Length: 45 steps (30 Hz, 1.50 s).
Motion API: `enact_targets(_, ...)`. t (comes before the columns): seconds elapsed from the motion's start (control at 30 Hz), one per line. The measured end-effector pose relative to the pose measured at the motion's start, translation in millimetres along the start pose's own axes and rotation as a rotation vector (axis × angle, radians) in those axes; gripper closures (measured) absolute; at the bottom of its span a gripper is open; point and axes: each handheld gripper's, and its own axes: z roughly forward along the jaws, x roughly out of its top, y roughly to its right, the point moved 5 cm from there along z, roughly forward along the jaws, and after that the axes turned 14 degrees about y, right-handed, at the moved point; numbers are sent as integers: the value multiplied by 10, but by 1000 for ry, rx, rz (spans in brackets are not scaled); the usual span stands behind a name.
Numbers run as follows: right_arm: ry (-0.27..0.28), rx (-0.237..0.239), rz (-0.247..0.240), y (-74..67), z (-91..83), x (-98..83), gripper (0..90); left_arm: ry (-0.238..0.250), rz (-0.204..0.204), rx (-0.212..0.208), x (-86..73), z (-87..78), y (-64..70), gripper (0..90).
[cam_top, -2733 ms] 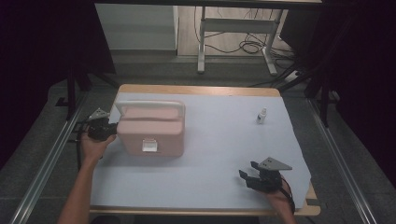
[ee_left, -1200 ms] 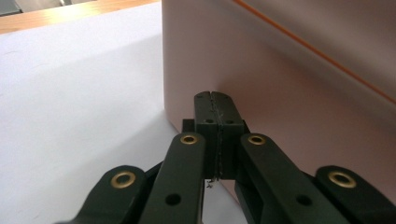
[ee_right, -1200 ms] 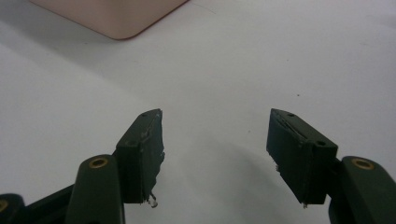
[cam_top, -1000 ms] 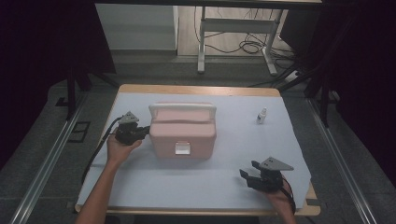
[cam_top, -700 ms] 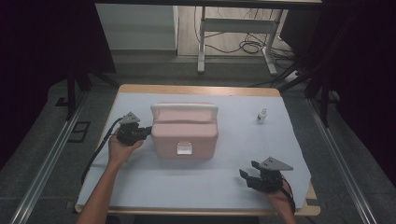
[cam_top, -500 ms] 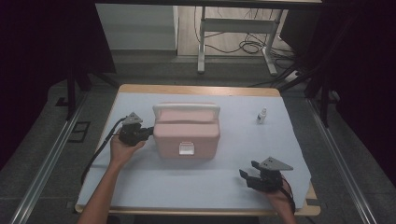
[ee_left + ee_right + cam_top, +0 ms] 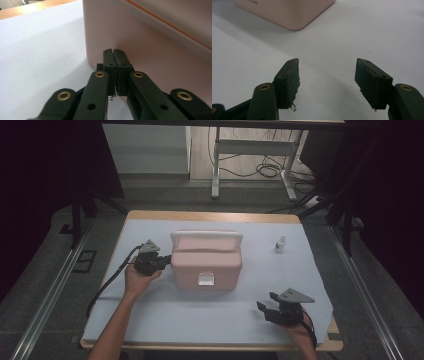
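Observation:
A pink box (image 7: 206, 262) with a white handle and a front latch stands in the middle of the white table cover. My left gripper (image 7: 167, 261) is at the box's left side wall, tips against or just off it. In the left gripper view its pads (image 7: 114, 53) sit together with nothing between them, right in front of the pink wall (image 7: 155, 37). The jaws have just been opening by a hair. My right gripper (image 7: 266, 301) rests near the front right of the table, open and empty (image 7: 327, 67). A corner of the box (image 7: 287, 12) lies ahead of it.
A small white bottle (image 7: 280, 244) stands upright at the back right of the cover. The wooden table edge (image 7: 210, 216) runs along the far side. A cable (image 7: 112, 280) trails from the left gripper toward the front left.
The pink box and my left gripper have shifted from the table's left side to its middle, with only a slight rightward drift in the last second. The right gripper has kept still.

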Motion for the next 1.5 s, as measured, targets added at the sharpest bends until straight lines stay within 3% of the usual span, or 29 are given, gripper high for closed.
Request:
enact_targets(0.23, 11, -3, 11, 19, -8, 17, 352, 26, -22, 13, -37, -217, 30, 808)
enact_targets(0.4, 19, -12, 10, 33, -12, 46, 349, 8, 16, 14, -84, -363, 119, 719)
enact_targets(0.6, 24, -15, 19, 61, -32, 58, 353, 8, 22, 5, -138, -473, 243, 618)
enact_targets(0.83, 1, -18, 1, 101, -40, 42, 349, -43, 60, 23, -254, -583, 353, 536)
enact_targets(1.0, -18, -20, 3, 109, -42, 33, 353, -72, 66, 23, -394, -645, 389, 503)
enact_targets(1.2, -30, -28, 7, 130, -36, 48, 357, -68, 61, 10, -559, -692, 460, 459)
enact_targets(1.37, -44, -59, 19, 205, -49, 121, 357, -100, 74, -2, -632, -655, 484, 429)
enact_targets(1.5, -93, -82, 22, 259, -33, 184, 360, -111, 77, -15, -657, -651, 502, 418)
